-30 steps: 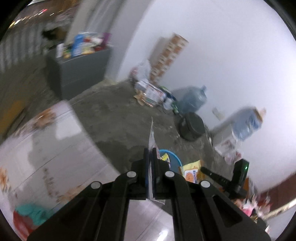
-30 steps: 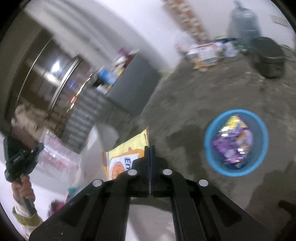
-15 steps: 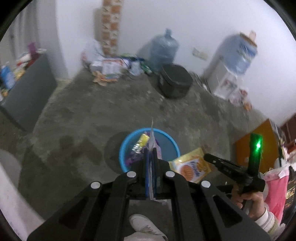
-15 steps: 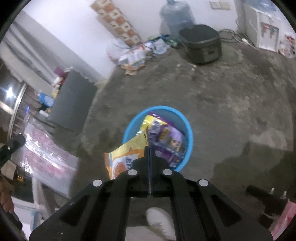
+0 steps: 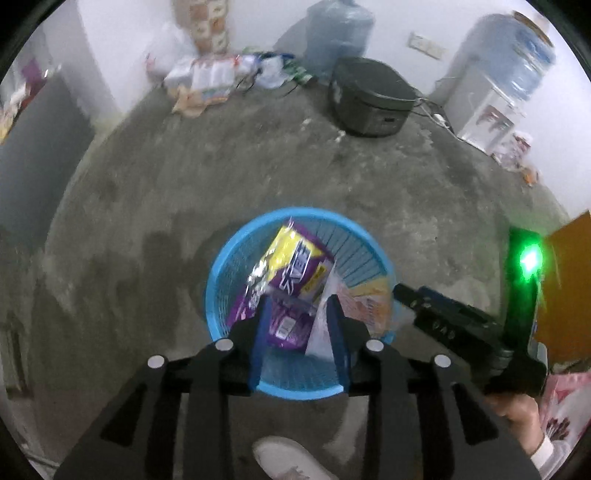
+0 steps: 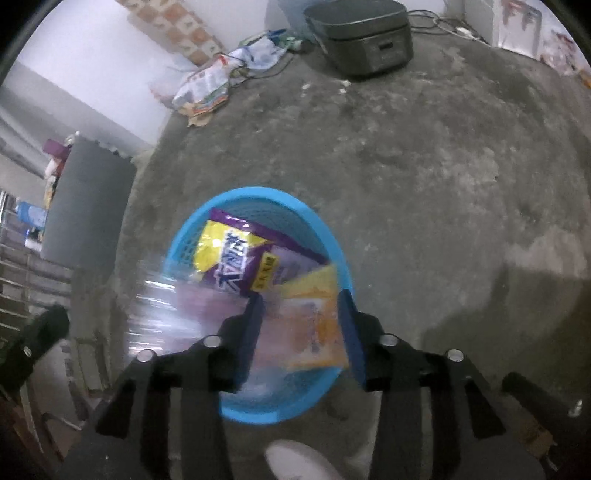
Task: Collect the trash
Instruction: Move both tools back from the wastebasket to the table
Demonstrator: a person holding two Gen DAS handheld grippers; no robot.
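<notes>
A round blue basket (image 5: 369,243) stands on the concrete floor, also in the right wrist view (image 6: 258,194). A purple and yellow snack bag (image 5: 295,258) lies in it, seen too in the right wrist view (image 6: 236,258). My left gripper (image 5: 299,306) is open above the basket; a clear wrapper (image 5: 321,328) falls, blurred, beside its right finger. My right gripper (image 6: 301,299) is open above the basket; a yellow-orange packet (image 6: 314,325) drops, blurred, between its fingers. The right gripper's body (image 5: 454,317) shows at the right in the left wrist view.
A dark rice cooker (image 5: 373,99) stands by the far wall with a water jug (image 5: 340,33) and a dispenser (image 5: 495,96). Loose packets (image 5: 207,77) lie in the corner. A grey cabinet (image 6: 85,210) stands left. A white shoe (image 5: 288,458) is just below the basket.
Both grippers have moved over the basket and opened. The clear wrapper has left the left gripper and the yellow-orange packet has left the right one; both are dropping into the basket.
</notes>
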